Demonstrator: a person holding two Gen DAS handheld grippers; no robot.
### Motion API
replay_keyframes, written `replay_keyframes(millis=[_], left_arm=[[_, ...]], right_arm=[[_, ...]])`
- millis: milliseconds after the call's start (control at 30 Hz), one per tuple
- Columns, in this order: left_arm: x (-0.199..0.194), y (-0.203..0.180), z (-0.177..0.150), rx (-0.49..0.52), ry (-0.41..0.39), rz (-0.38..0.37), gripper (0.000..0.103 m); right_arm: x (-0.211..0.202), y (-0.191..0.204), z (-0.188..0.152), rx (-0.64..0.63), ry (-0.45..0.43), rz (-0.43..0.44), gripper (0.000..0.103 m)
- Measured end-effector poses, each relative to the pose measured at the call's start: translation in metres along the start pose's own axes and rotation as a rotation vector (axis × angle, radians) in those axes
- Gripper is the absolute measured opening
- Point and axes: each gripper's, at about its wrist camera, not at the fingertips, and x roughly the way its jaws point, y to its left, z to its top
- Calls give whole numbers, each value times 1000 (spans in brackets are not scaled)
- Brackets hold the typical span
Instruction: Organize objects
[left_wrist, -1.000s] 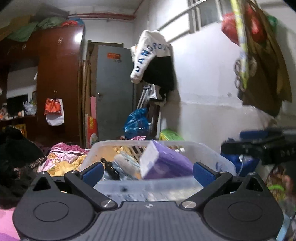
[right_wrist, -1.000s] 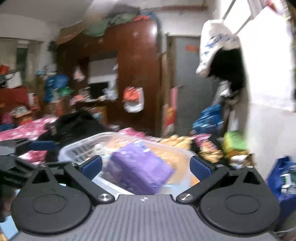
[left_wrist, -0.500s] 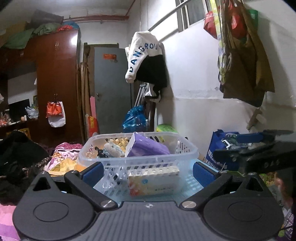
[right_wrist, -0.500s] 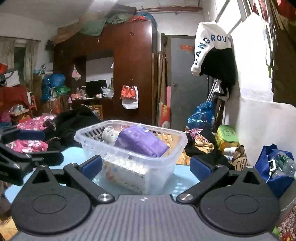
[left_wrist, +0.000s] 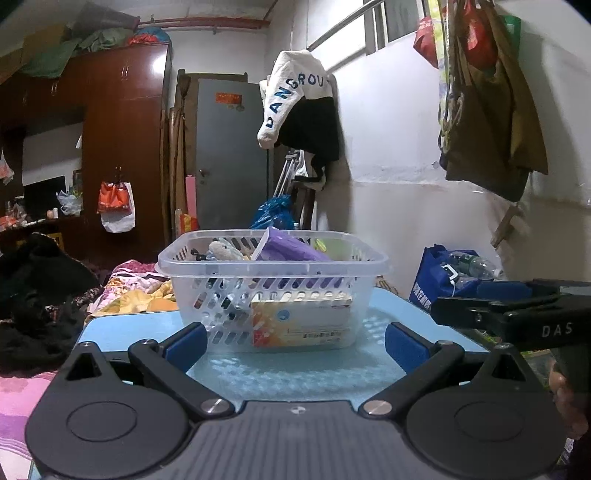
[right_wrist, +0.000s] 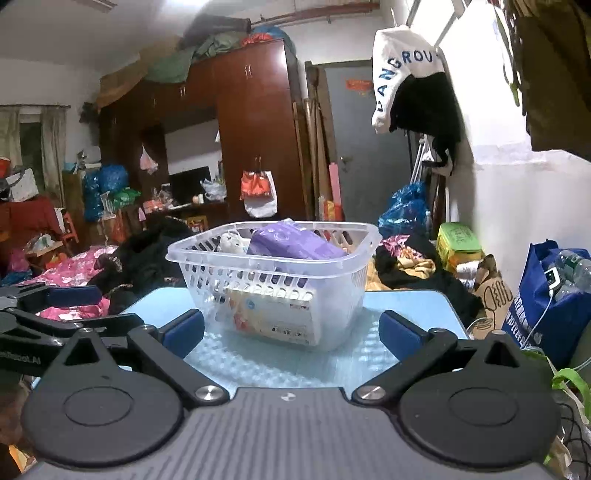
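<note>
Basket (left_wrist: 273, 266) sitting on the pale blue table (left_wrist: 122, 328), clear plastic with slotted walls, already loaded: purple pack (left_wrist: 288, 249) leaning up top, small grey plush thing (left_wrist: 221, 249) beside it, flat white-and-orange box (left_wrist: 301, 323) lying along the near wall at the bottom. Same load visible from the right wrist view, basket (right_wrist: 273, 258) dead ahead on the table (right_wrist: 406, 302).

Left gripper (left_wrist: 293, 341) held low at the near table edge, jaws spread wide, nothing between the blue pads, well short of the basket. Right gripper (right_wrist: 291, 332) the same story: wide open, empty, aimed at the basket but not touching. Each one poking into the other's view from the side.

Looked like the tail end of the job, honestly. Nothing loose showing on the table around the basket, so probably either done or hunting for one more stray item out of frame. If anything else needed to go in, next move would call for finding it first, closing on it, then lifting clear of that rim before dropping it in. Couldn't tell what sat behind the purple pack
</note>
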Motion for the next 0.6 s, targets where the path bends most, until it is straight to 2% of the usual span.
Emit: replay_keyframes(millis=[600], left_arm=[[-5, 3, -3, -2, -10, 47, 103]], right_arm=[[-2, -7, -13, 26, 14, -2, 103]])
